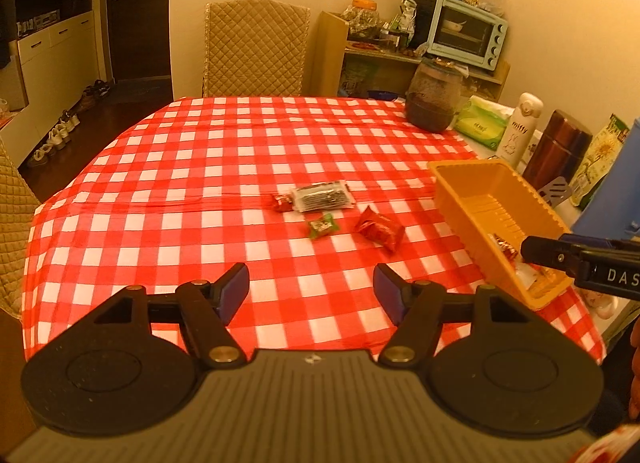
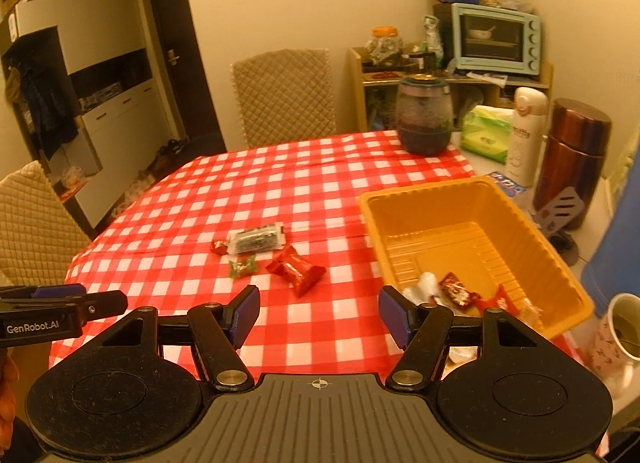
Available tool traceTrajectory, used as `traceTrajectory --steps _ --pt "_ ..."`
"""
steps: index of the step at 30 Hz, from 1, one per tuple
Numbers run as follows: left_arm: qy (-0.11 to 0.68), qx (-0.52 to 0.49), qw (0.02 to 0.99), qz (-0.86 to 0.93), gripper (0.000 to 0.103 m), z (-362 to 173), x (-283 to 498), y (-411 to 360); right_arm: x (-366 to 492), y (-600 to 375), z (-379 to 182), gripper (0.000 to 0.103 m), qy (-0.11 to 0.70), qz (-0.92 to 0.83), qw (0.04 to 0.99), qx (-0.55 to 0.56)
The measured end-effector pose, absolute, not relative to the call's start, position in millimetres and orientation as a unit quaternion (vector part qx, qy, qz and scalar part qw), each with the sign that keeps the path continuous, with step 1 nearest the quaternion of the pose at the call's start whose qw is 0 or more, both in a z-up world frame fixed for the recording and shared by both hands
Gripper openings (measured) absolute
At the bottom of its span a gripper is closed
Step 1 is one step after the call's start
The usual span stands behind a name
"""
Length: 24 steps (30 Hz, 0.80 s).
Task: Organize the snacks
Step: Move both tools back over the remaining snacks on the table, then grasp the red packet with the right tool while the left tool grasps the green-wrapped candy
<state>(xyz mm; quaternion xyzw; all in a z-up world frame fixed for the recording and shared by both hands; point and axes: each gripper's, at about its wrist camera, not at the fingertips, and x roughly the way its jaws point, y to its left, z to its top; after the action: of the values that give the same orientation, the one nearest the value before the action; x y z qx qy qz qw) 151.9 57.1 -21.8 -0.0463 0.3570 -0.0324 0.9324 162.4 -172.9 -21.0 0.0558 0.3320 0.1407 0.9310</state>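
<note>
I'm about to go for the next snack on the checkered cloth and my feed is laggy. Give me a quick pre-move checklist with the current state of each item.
1. Left gripper open, nothing between its fingers: ok.
2. Right gripper open, nothing held: ok.
3. Loose snacks within view: ok. The red packet, green candy, clear-wrapped dark bar and small red candy lie on the tablecloth.
4. Yellow tray upright with room left: ok, only a few wrapped pieces at its near end.
5. Right gripper clear of the tray: not ok, its right finger overlaps the near rim in its own view.
6. Snacks apart for a clean pinch: cannot tell, small red candy touches the bar.
</note>
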Motion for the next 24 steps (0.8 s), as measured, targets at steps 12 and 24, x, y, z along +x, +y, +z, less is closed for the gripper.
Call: traceTrajectory --steps 12,24 --pt "0.382 -0.018 0.923 -0.04 0.065 -66 211 76 227 -136 -68 0.066 0.348 0.185 0.919 0.019" --pt "0.391 -0.018 0.918 -0.068 0.065 -108 274 88 303 -99 -129 0.059 0.351 0.214 0.91 -0.055"
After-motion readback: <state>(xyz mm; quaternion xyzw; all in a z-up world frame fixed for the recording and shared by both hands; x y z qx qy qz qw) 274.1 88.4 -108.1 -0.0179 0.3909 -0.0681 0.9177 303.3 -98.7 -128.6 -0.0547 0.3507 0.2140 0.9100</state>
